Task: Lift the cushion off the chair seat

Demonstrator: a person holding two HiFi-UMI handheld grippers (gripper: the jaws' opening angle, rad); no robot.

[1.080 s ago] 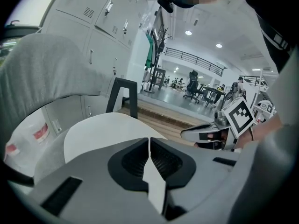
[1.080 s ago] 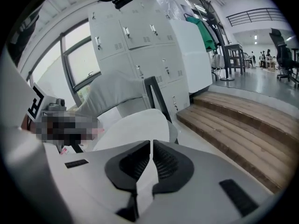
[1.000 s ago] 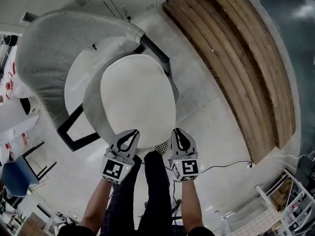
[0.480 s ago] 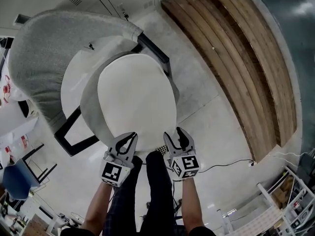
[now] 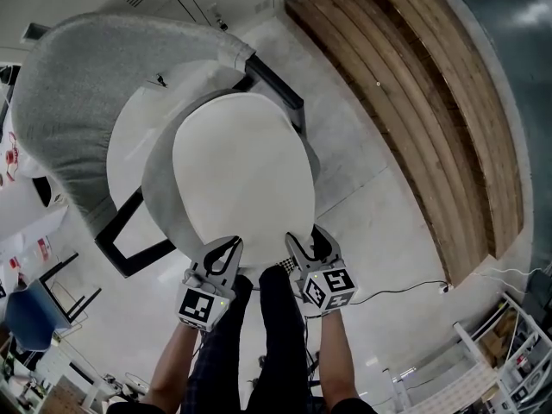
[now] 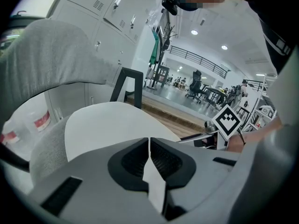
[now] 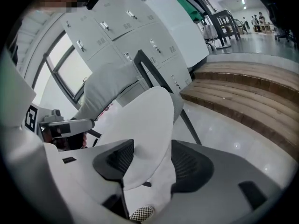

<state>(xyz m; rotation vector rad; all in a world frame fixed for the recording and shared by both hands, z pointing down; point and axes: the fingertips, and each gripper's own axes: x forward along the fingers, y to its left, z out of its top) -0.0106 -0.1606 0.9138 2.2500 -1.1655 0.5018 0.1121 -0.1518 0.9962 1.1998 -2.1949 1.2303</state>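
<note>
Right gripper (image 5: 305, 240) lower, fingers (image 7: 196, 167) opening astride cushion (image 5: 241, 162) near edge

From where I sit, I see a pale, glossy floor (image 5: 379, 222) that throws back the room's light. Broad wooden steps (image 5: 431, 102) curve along the right side of the head view. Grey-white lockers (image 7: 117, 27) with small handles line the wall, and a window (image 7: 65, 78) sits beside them. A blue chair (image 5: 21, 313) stands at the lower left and a white rack (image 5: 509, 352) at the lower right. A thin dark cable (image 5: 401, 288) trails over the floor near the steps. In the left gripper view I make out a far hall with round ceiling lights (image 6: 194, 32), a railing (image 6: 198, 59) and dark office chairs (image 6: 195, 80).
</note>
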